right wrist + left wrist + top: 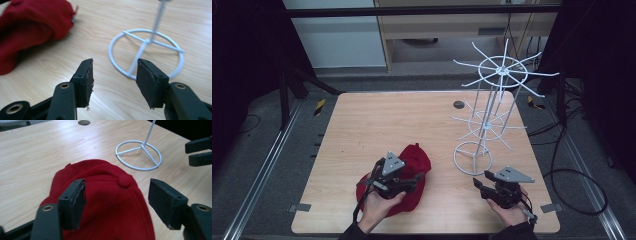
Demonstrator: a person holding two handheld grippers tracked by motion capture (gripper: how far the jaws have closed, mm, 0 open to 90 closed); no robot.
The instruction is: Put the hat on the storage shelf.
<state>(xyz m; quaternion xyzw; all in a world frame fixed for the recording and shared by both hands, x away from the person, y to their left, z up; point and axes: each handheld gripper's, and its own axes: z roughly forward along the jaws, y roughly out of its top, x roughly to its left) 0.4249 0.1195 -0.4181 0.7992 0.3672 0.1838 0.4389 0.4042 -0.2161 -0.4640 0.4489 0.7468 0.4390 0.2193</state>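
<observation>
One red cap (412, 165), one white wire rack (492, 107), two open tools.

I see a light wooden table (377, 125) with a dark round hole (458, 104) near its far edge. A red cap (414, 162) lies on its near half, and just right of it stands a white wire rack (492, 115) on its ring base.
</observation>
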